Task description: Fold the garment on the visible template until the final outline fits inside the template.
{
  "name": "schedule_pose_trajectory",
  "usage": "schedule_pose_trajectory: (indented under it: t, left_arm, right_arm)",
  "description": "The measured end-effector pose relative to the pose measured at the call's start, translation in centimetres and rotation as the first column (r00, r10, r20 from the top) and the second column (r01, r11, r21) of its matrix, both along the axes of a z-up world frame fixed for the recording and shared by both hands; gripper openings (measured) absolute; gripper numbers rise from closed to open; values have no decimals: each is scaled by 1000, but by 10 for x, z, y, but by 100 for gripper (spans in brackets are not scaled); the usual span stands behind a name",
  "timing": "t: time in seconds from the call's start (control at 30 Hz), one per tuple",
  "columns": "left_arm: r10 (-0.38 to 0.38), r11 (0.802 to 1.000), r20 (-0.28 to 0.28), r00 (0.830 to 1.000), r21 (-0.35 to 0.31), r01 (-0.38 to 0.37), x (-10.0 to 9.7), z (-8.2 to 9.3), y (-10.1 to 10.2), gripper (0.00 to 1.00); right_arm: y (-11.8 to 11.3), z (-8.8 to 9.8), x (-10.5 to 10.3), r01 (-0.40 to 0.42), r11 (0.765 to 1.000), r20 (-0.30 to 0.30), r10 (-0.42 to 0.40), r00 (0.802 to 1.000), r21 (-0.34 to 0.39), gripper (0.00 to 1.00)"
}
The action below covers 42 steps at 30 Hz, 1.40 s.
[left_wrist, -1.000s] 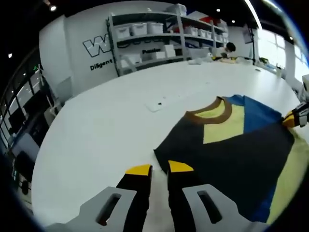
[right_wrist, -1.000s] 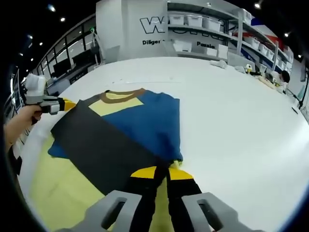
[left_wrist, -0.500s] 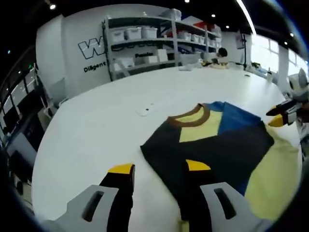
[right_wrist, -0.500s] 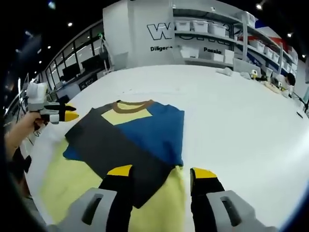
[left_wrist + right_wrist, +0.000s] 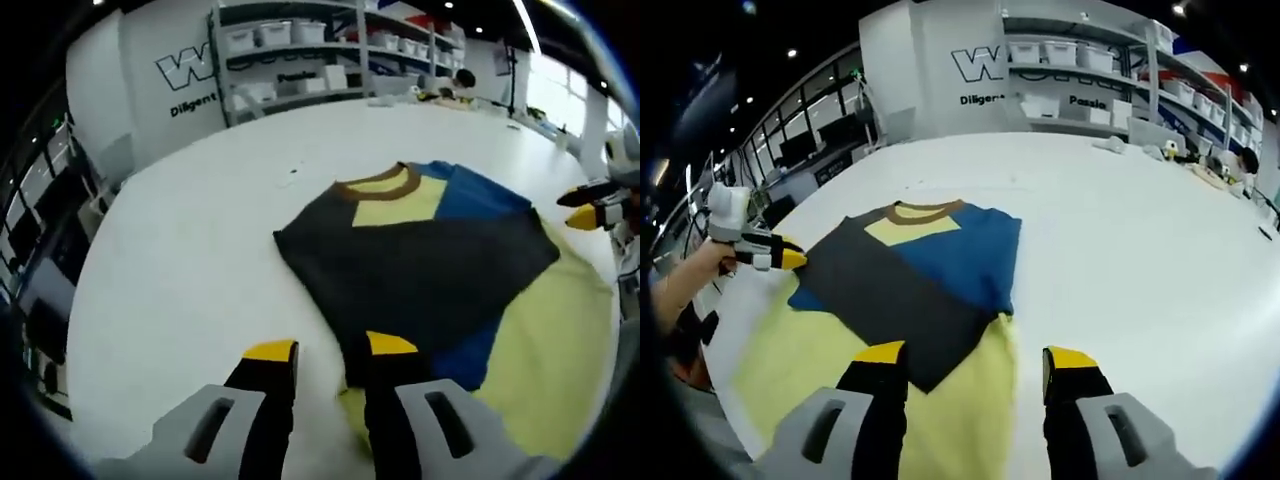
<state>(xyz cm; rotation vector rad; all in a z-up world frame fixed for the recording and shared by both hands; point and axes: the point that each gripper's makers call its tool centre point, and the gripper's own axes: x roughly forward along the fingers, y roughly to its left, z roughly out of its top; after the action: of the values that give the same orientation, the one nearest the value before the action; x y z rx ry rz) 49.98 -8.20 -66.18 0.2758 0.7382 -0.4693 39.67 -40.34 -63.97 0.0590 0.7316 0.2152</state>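
In the left gripper view, the left gripper [image 5: 331, 347] hangs just over the near hem of the garment [image 5: 420, 265], its yellow-tipped jaws a little apart with nothing between them; the right-hand jaw sits above the dark cloth, the other above bare white table [image 5: 180, 270]. The garment lies flat on that table: a dark panel folded across the middle, a blue part to one side, pale yellow below, and a brown collar [image 5: 378, 183] at the far end. Beyond it, the right gripper [image 5: 585, 218] pokes in at the edge of the view, clear of the cloth's corner.

In the right gripper view, the right gripper [image 5: 975, 355] stands with its jaws spread wide and empty, low over the pale yellow part of the garment [image 5: 920, 280]. Further off, a hand [image 5: 685, 280] holds the left gripper [image 5: 780, 258] just beside the dark panel's edge; I cannot tell if it touches. Beyond the table stand shelves [image 5: 1080, 70] with white bins and a wall with lettering [image 5: 980, 65].
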Motion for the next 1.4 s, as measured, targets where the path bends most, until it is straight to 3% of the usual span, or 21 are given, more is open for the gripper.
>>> schedule_pose_trajectory:
  t: [0.07, 0.23, 0.47, 0.53, 1.03, 1.2, 1.4]
  left_arm:
    - [12, 999, -26, 1000, -38, -13, -5, -4, -2, 21]
    - [16, 999, -48, 999, -49, -18, -8, -8, -6, 13]
    - [-5, 1000, -44, 999, 5, 6, -9, -9, -6, 5]
    - [-15, 999, -37, 999, 37, 16, -8, -9, -3, 4]
    - [-12, 995, -38, 999, 94, 15, -6, -9, 26, 4]
    - [-41, 985, -22, 999, 168, 44, -2, -8, 39, 4]
    - [-50, 986, 6, 999, 160, 48, -4, -4, 42, 8]
  right_arm:
    - [0, -1, -5, -4, 1000, -7, 5, 1000, 5, 52]
    - [-1, -2, -16, -4, 1000, -19, 5, 1000, 13, 54]
    - [3, 0, -27, -28, 1000, -15, 28, 999, -2, 56]
    - [4, 1, -30, -33, 999, -14, 33, 999, 9, 56]
    - [26, 7, -67, -107, 994, -28, 108, 994, 18, 64]
    - [28, 5, -77, -113, 993, -47, 114, 992, 28, 64]
    - [30, 0, -87, -104, 994, -76, 107, 991, 46, 64]
